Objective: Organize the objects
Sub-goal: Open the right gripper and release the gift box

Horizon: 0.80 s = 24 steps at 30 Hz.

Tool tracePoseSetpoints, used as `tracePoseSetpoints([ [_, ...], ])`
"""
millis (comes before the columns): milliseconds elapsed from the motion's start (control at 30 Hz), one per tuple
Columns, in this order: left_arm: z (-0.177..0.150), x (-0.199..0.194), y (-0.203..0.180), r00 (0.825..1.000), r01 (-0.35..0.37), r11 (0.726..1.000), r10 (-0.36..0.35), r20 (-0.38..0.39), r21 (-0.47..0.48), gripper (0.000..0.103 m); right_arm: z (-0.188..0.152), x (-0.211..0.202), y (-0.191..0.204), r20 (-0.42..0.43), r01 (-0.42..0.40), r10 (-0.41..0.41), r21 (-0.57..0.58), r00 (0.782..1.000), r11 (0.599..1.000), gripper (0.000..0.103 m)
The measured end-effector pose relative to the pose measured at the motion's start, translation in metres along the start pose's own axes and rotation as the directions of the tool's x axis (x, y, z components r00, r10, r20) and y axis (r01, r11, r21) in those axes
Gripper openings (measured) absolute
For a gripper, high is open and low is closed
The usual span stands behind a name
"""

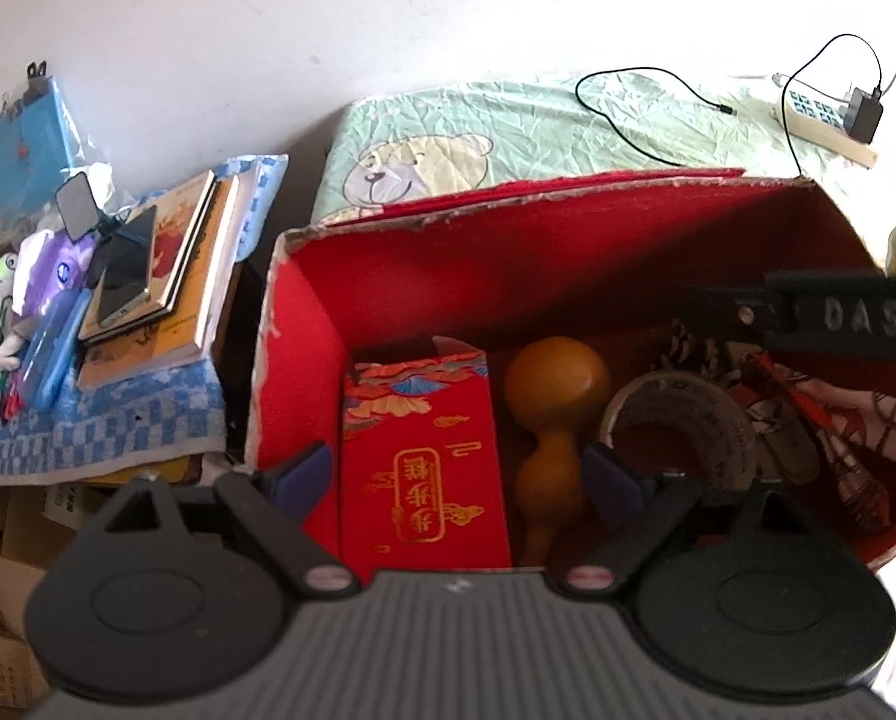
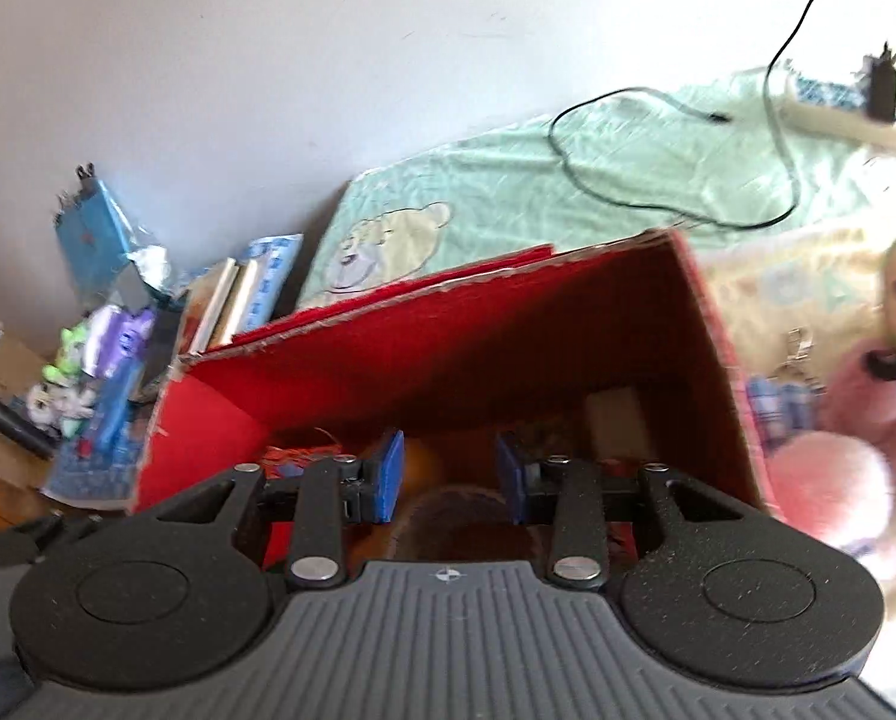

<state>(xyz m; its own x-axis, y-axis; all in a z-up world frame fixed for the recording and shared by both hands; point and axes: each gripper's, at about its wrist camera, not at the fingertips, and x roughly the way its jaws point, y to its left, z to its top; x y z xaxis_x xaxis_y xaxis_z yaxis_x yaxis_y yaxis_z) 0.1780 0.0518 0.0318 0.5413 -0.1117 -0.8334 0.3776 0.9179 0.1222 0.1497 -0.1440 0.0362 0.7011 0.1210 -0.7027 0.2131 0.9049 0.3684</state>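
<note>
1. Hovering over the open red box point(image 1: 508, 252), the left gripper point(image 1: 457, 474) has its blue-padded fingers spread wide apart with nothing between them.
2. Directly beyond those fingers, inside the box, a red packet with gold lettering point(image 1: 424, 456) stands against the left wall, and a tan gourd point(image 1: 553, 414) lies just beside it on the right.
3. Right of the gourd sits a roll of tape point(image 1: 682, 420), touching a pile of patterned cloth point(image 1: 838, 426) at the box's right end.
4. A black bar marked "DAS" point(image 1: 838, 318) reaches across the box's right side in the left wrist view.
5. The right gripper point(image 2: 448, 474) points down into the same box point(image 2: 448, 330); its fingers are parted, with the gourd point(image 2: 421, 465) showing in the gap but not pinched.
6. Outside the box on the left, a stack of books point(image 1: 166, 294) with a phone point(image 1: 127, 270) on top rests on a blue checked towel point(image 1: 106, 426).
7. Behind the box lies a green bear-print sheet point(image 1: 478, 138), carrying a black cable point(image 1: 646, 114) and a power strip point(image 1: 820, 120).
8. A pink plush toy point(image 2: 856, 420) lies to the right of the box, blurred.
</note>
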Motion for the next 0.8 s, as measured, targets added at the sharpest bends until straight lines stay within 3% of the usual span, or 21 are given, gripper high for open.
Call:
tracePoseSetpoints([
  [233,-0.004,-0.004,-0.004,0.999,0.031,0.999,-0.031,-0.014,-0.025,0.091,-0.007,-0.022,-0.006,0.028,0.086,-0.086,-0.014,0.996,0.996,0.038],
  [333,-0.006,-0.006,-0.007,0.999,0.029,0.999,-0.03,-0.017,-0.036,0.088,-0.013,-0.034,-0.007,0.065,0.154,-0.153,-0.009,0.986,0.988,0.049],
  [367,-0.006,-0.008,-0.007,0.999,0.031,0.999,-0.031,-0.013,-0.038,0.088,-0.014,-0.037,-0.007,0.079,0.175,-0.173,-0.016,0.982,0.984,0.057],
  [433,-0.007,-0.012,-0.008,0.999,0.032,0.999,-0.032,-0.005,-0.041,0.09,-0.015,-0.042,-0.004,0.105,0.199,-0.195,-0.03,0.975,0.98,0.059],
  [667,-0.01,-0.022,-0.001,0.997,0.077,0.994,-0.077,0.006,-0.079,0.1,-0.018,-0.051,0.003,0.143,0.192,-0.182,-0.056,0.973,0.98,0.059],
  [800,-0.014,-0.027,-0.003,0.999,0.045,0.995,-0.044,0.011,-0.088,0.1,-0.02,-0.049,0.005,0.134,0.192,-0.181,-0.074,0.974,0.979,0.059],
])
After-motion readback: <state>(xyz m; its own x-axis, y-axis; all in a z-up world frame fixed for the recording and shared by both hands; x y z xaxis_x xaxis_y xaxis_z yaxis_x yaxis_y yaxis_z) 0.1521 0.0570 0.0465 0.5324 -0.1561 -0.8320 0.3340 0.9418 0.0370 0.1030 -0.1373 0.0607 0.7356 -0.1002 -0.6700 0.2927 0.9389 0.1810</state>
